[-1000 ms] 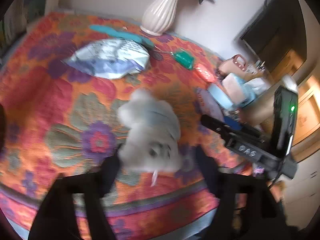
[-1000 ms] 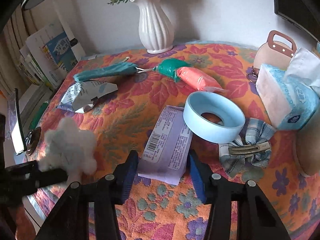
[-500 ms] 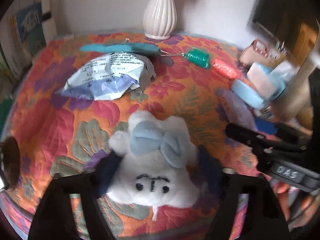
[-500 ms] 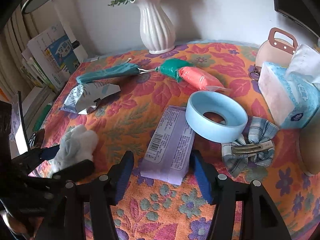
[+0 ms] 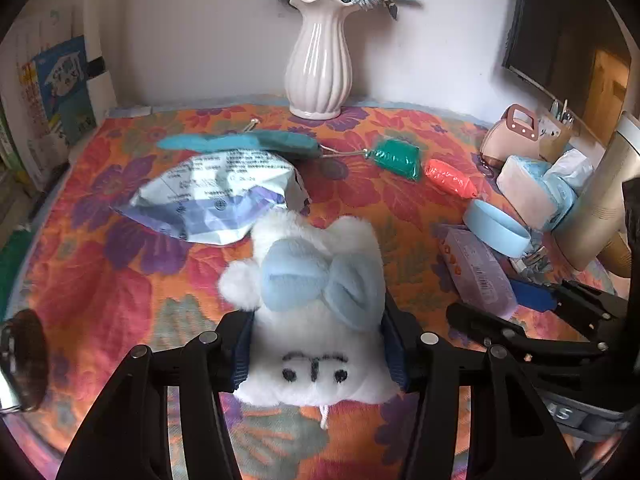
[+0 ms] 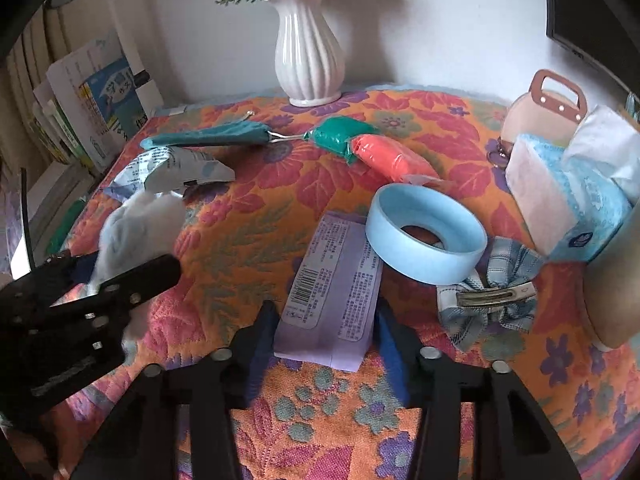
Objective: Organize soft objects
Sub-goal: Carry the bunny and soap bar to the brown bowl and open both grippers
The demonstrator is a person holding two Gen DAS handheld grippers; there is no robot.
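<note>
A white plush toy (image 5: pixel 316 320) with a pale blue bow lies face up on the flowered cloth (image 5: pixel 100 288). My left gripper (image 5: pixel 316 344) is closing on it, and both blue pads touch its sides. The right wrist view shows the same plush (image 6: pixel 136 224) between the left gripper's (image 6: pixel 96 276) black fingers. My right gripper (image 6: pixel 324 336) is shut on the near end of a purple packet (image 6: pixel 336 276) lying flat on the cloth, a pad against each long side. The left wrist view shows that gripper (image 5: pixel 516 312) at the packet (image 5: pixel 476 268).
A crumpled white-and-blue bag (image 5: pixel 216 196) lies just behind the plush. A light blue ring (image 6: pixel 424 232), a checked hair bow with a clip (image 6: pixel 492 292), green (image 6: pixel 340 136) and orange (image 6: pixel 392 160) pouches, a tissue box (image 6: pixel 568 208) and a white vase (image 6: pixel 308 52) stand further back. Books (image 6: pixel 100 96) line the left.
My left gripper has swung over the plush and its jaws have narrowed from wide apart to touching the toy's sides. The right gripper and the purple packet have stayed put.
</note>
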